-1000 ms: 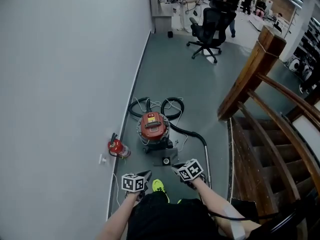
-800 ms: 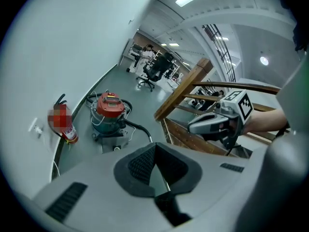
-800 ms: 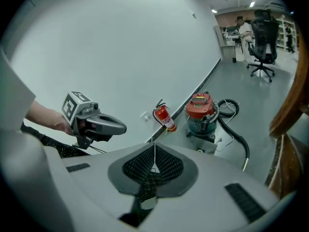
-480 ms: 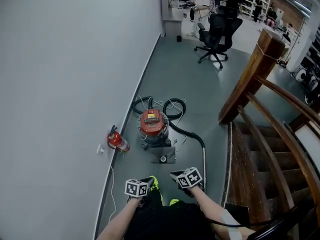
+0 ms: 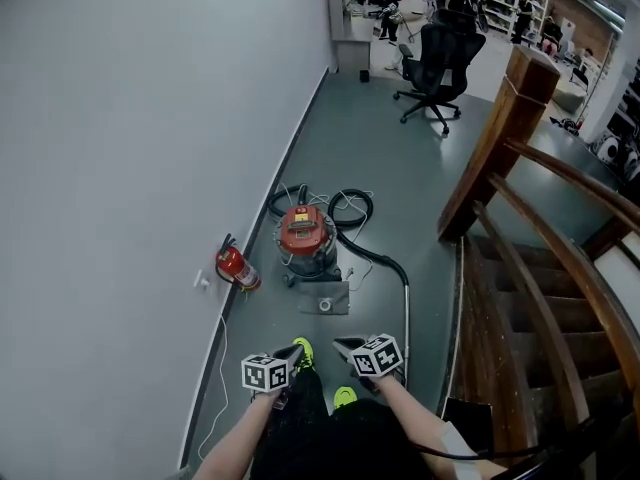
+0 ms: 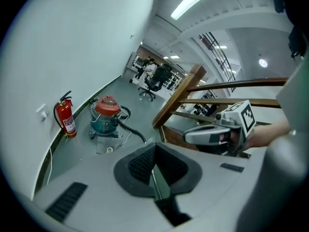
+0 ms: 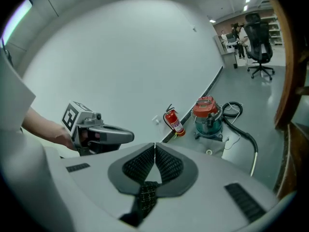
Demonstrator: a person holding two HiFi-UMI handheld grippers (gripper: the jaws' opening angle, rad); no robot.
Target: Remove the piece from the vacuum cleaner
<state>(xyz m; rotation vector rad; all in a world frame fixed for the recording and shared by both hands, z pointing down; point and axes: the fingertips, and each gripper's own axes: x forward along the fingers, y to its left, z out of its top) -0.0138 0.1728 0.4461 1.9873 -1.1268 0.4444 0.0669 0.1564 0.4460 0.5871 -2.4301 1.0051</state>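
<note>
My left gripper [image 5: 295, 351] and right gripper [image 5: 347, 346] are pinched together, empty. The red-lidded canister vacuum cleaner [image 5: 303, 238] stands well ahead; any grab needs them spread first.

A red extinguisher [image 5: 235, 267] stood on the grey floor [image 5: 370, 138] against the pale wall [image 5: 120, 148], just beside a small white socket [image 5: 202, 281], and a thin white cable [image 5: 221, 363] lay along the wall's foot below it. To the right was a wooden stair [image 5: 520, 338] with dark steps, a thick slanting post [image 5: 495, 138] and curved handrails [image 5: 575, 183]. At the far end of the floor a black chair [image 5: 440, 53] stood on its castors near a desk [image 5: 350, 23], with people [image 5: 402, 0] beyond it, too small to tell more.
</note>
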